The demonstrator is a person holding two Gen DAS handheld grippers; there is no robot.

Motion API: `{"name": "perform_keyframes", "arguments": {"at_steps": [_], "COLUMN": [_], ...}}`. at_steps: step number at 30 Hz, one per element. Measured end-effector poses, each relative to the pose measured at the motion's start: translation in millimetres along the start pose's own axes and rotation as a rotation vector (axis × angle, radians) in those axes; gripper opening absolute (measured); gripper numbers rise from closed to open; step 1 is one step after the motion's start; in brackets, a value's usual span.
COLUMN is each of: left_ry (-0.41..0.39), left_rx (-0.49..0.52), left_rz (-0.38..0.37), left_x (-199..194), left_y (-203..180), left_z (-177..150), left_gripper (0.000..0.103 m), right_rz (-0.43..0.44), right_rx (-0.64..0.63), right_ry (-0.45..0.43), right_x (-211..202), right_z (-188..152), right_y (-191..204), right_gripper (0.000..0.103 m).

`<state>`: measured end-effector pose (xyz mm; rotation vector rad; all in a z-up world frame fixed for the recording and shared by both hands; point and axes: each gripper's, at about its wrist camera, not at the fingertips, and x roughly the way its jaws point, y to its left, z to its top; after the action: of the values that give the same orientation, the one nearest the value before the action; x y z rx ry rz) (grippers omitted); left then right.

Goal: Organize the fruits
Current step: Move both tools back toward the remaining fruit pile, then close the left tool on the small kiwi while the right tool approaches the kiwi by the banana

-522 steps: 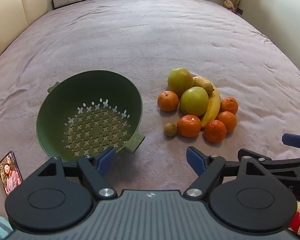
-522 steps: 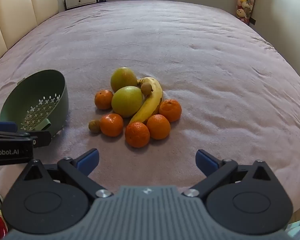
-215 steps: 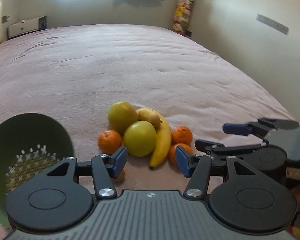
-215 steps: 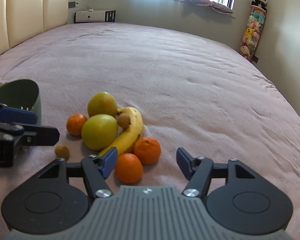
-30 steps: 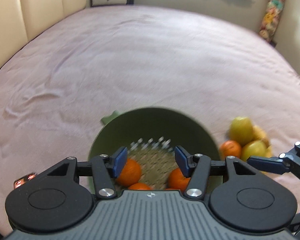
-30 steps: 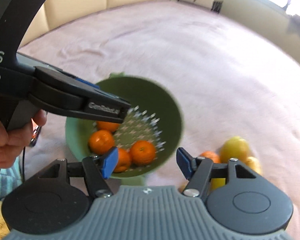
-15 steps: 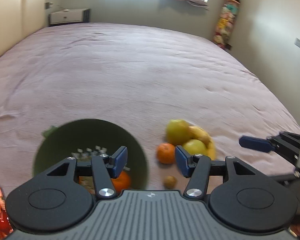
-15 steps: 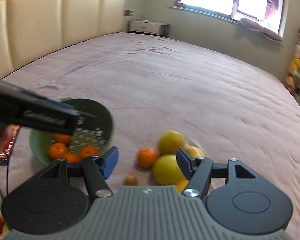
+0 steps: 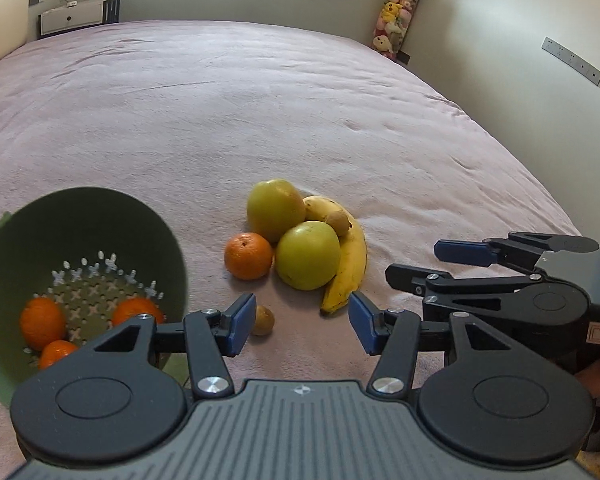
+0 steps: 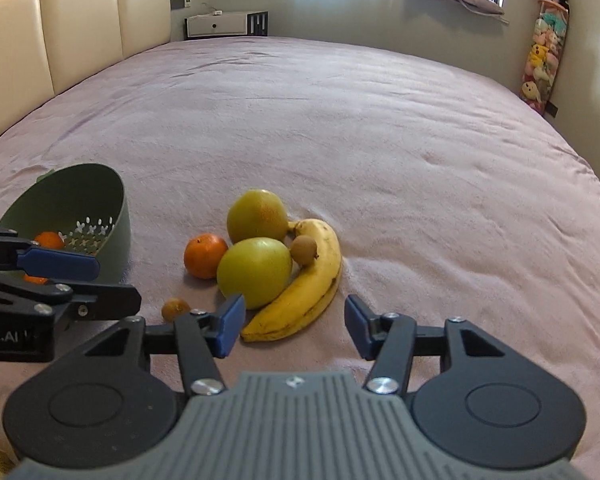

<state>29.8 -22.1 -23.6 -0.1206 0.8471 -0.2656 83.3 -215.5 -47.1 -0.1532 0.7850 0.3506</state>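
Fruits seen from the left wrist: left gripper (image 9: 302,324) empty with jaws closing, small brown fruit (image 9: 263,320) just past its left fingertip, orange (image 9: 248,255), two yellow-green fruits (image 9: 307,255) and banana (image 9: 350,258) clustered straight ahead on the pink bedspread (image 9: 220,112), three oranges in the green colander (image 9: 80,216) off to its left, right gripper (image 9: 424,266) at its right. From the right wrist: right gripper (image 10: 295,328) closing on nothing, banana (image 10: 312,280) tip just ahead between its fingertips, colander (image 10: 100,196) far left behind the left gripper (image 10: 88,280).
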Motion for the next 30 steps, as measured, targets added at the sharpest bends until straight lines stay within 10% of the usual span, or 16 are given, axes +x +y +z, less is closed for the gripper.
{"name": "perform_keyframes", "arguments": {"at_steps": [15, 30], "left_ry": [-0.051, 0.111], "left_rx": [0.070, 0.315], "left_rz": [0.049, 0.183], "left_x": [34.3, 74.6], "left_y": [-10.8, -31.7], "left_z": [10.8, -4.3], "left_gripper": [0.060, 0.053], "right_rz": [0.054, 0.050], "right_rx": [0.129, 0.216], "right_ry": [0.013, 0.051], "right_x": [33.7, 62.4], "right_z": [9.6, 16.0], "right_y": [-24.7, -36.7], "right_gripper": [0.052, 0.042]}}
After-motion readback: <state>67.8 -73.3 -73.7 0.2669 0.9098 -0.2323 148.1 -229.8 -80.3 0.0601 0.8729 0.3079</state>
